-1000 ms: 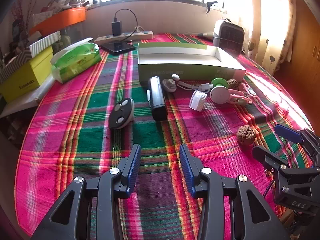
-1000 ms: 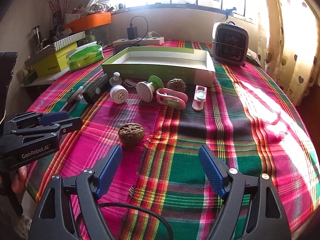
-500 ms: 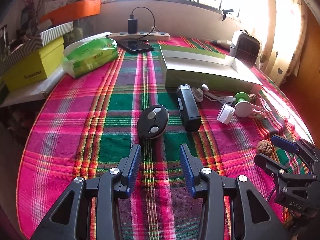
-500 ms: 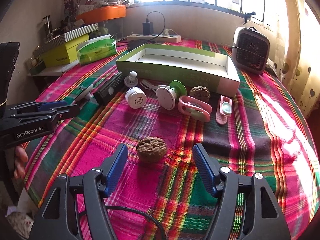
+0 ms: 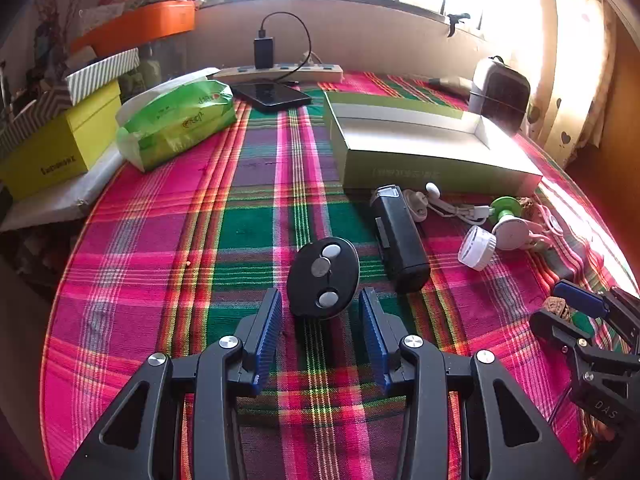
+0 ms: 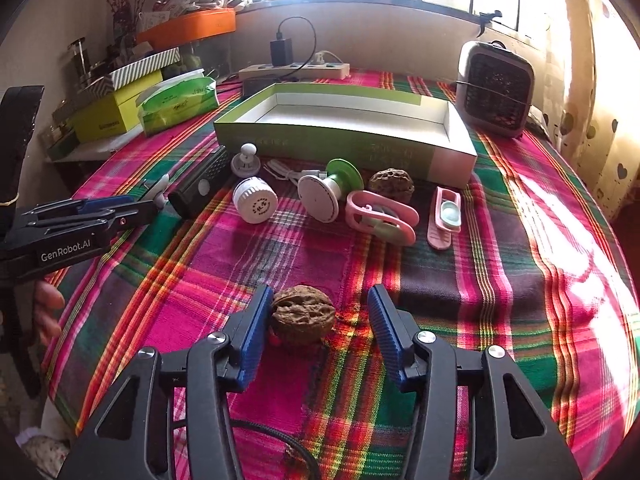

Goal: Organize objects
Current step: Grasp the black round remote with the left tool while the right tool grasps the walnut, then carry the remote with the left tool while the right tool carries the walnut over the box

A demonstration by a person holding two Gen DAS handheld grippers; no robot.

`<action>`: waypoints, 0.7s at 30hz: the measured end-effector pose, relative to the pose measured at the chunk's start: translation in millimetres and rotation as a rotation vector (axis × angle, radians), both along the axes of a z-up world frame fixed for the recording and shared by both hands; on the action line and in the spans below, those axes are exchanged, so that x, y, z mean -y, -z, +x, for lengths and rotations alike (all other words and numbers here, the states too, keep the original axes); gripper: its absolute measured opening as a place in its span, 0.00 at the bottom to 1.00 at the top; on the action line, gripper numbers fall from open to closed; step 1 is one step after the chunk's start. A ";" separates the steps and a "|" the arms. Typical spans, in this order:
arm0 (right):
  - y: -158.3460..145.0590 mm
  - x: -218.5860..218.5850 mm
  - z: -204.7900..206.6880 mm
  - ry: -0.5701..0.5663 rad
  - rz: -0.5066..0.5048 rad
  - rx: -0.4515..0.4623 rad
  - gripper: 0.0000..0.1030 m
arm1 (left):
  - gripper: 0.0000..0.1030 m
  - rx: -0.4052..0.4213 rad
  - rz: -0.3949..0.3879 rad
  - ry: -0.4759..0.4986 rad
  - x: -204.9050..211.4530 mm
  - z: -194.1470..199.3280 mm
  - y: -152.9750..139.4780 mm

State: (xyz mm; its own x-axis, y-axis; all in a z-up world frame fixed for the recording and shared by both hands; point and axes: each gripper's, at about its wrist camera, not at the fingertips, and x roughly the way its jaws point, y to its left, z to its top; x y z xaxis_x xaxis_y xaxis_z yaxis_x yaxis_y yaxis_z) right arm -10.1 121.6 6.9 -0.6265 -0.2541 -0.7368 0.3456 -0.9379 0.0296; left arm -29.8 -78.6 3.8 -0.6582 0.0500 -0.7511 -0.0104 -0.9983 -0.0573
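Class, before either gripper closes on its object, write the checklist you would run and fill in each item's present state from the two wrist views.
1. Left gripper open: ok.
2. Black remote between its fingers: ok, only its near end.
3. Right gripper open: ok.
4. Walnut centred between the right fingers: not ok, it sits against the left finger.
5. Green box open-topped, nothing seen inside: ok.
6. Grippers apart from each other: ok.

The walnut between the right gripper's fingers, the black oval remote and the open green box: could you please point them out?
walnut point(image 6: 303, 315), right wrist view, shell's front.
black oval remote point(image 5: 324, 278), left wrist view, top face.
open green box point(image 6: 320, 146), right wrist view, front wall.
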 end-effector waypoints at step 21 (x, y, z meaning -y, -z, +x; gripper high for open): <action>-0.1 0.0 -4.9 0.012 0.002 0.000 0.33 | 0.32 0.010 -0.002 -0.013 5.0 -18.2 -0.4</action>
